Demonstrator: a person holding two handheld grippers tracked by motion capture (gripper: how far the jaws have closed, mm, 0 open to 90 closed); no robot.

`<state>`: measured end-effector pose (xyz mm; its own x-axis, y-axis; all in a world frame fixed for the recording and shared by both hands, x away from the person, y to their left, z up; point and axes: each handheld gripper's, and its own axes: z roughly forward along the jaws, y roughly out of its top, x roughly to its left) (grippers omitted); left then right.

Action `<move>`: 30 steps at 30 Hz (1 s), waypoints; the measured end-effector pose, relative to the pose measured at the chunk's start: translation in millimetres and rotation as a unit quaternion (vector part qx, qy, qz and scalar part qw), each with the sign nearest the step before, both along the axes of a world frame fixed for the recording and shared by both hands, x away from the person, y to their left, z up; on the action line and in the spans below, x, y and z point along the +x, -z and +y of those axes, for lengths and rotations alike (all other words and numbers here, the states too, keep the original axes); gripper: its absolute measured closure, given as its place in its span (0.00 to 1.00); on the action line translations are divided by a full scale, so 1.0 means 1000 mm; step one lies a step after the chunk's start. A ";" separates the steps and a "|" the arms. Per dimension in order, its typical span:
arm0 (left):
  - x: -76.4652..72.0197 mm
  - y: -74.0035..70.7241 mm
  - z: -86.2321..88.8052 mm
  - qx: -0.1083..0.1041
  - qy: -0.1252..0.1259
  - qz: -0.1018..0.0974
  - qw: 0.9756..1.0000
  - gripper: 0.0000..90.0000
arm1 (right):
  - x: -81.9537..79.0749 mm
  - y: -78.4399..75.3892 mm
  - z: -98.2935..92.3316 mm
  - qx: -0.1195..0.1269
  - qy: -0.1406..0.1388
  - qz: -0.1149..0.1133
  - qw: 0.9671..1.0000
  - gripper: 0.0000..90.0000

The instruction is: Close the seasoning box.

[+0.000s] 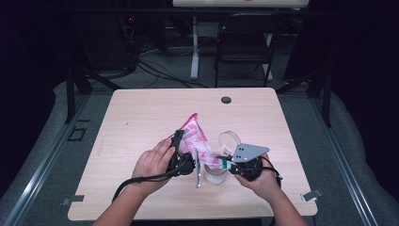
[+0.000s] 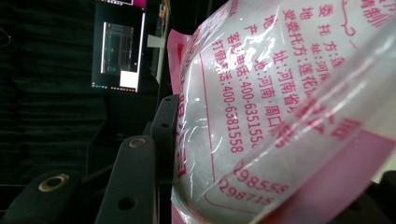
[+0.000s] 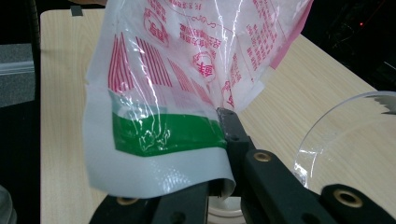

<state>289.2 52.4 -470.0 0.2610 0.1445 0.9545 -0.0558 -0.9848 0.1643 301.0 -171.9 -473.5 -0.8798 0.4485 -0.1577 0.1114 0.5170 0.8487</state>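
Bag (image 1: 196, 137) hangs between my two claws, above the desk (image 1: 141, 117) near its front middle, long axis tilted from the upper corner, up and away from me, down to the end my right claw (image 1: 225, 163) pinches. Right claw is clamped shut on that lower edge, at the green band (image 3: 168, 133). Left claw (image 1: 178, 141) grips the bag's body from the left side, jaws partly closed around its bulging middle (image 2: 261, 116). The clear cup (image 1: 221, 160) stands right below the lower end, so the pour turns on that end staying over the cup's mouth; right claw is the nearer one. Bag looks like glossy, crinkly plastic, white with pink print, and seems to hold white contents.
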 end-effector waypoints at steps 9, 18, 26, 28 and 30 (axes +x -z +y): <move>0.000 0.000 0.000 -0.001 0.000 -0.001 1.000 0.67 | 0.000 0.000 0.000 -0.002 -0.002 0.001 1.000 1.00; 0.000 0.000 0.000 -0.002 0.000 0.002 1.000 0.67 | 0.000 0.001 0.000 -0.001 -0.001 0.001 1.000 1.00; 0.000 -0.001 -0.001 0.001 0.001 -0.003 1.000 0.67 | 0.000 0.001 0.000 -0.002 -0.001 0.001 1.000 1.00; 0.000 -0.001 -0.001 0.001 0.001 -0.003 1.000 0.67 | 0.000 0.001 0.000 -0.002 0.000 0.001 1.000 1.00; -0.001 -0.001 -0.001 0.002 0.000 -0.002 1.000 0.67 | 0.001 0.001 0.000 -0.002 0.000 0.001 1.000 1.00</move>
<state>288.6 51.6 -469.0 0.2569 0.1404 0.9562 -0.0563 -0.9855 0.1598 301.6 -171.9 -474.4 -0.8802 0.4474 -0.1585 0.1124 0.5208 0.8462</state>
